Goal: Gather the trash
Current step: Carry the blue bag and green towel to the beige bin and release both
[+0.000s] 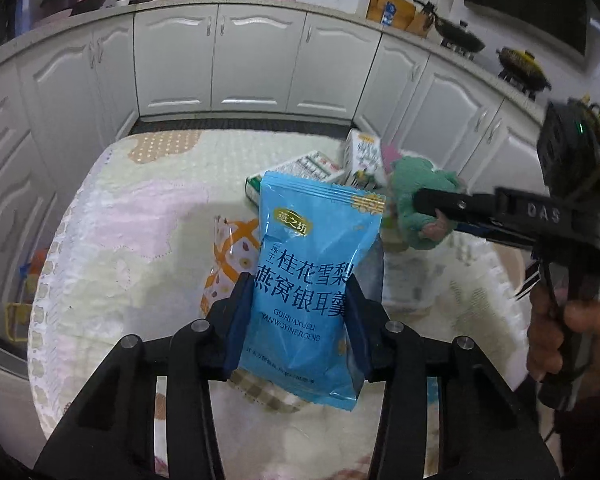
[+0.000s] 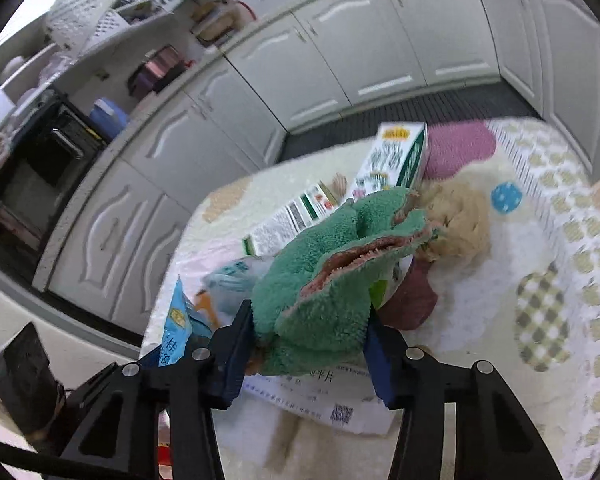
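My left gripper is shut on a blue snack packet with Chinese print and holds it upright above the cloth-covered table. My right gripper is shut on a green fluffy cloth with a pink edge, lifted over the table. The right gripper and the cloth also show at the right of the left wrist view. The blue packet shows edge-on at the lower left of the right wrist view.
Two white-and-green cartons lie at the table's far side, with a beige crumpled wad, a maroon scrap, a printed paper and an orange-patterned wrapper. White kitchen cabinets surround the table.
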{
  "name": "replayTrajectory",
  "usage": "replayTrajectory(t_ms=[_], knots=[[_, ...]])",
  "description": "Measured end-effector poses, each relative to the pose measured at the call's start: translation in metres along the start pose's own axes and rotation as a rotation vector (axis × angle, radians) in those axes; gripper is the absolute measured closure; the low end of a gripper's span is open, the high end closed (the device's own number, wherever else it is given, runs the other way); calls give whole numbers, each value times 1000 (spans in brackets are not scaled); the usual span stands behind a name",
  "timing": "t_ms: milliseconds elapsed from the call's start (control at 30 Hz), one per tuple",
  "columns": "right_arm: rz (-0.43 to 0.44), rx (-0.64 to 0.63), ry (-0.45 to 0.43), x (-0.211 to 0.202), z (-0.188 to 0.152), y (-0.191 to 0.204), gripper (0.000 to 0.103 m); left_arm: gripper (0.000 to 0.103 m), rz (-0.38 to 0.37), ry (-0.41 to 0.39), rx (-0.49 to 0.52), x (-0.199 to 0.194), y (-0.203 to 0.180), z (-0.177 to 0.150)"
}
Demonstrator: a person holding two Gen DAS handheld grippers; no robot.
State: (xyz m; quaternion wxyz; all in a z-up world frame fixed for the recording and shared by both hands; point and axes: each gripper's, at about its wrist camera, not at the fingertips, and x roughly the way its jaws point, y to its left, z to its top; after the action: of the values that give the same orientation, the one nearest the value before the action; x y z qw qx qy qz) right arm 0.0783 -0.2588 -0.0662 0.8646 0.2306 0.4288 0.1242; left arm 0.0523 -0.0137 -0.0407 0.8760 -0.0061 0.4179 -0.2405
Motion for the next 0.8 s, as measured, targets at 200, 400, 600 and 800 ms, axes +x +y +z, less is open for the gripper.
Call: replayTrajectory(t_ms=[200,400,600,800], knots=[[-40,-31,-72,-43,-5,-6,54,61,-34,-36,6,-25,-18,9],[-139,-21,-117,-87,-14,-45,54,61,-74,-61,77,-28,-66,21],[-275,46,-156,-129,-19,-100,54,61,-150,-40,139,-5,-130,32],[-405,133,-160,-153,-25,-160,54,61,-198,26,195,40,-198,43]])
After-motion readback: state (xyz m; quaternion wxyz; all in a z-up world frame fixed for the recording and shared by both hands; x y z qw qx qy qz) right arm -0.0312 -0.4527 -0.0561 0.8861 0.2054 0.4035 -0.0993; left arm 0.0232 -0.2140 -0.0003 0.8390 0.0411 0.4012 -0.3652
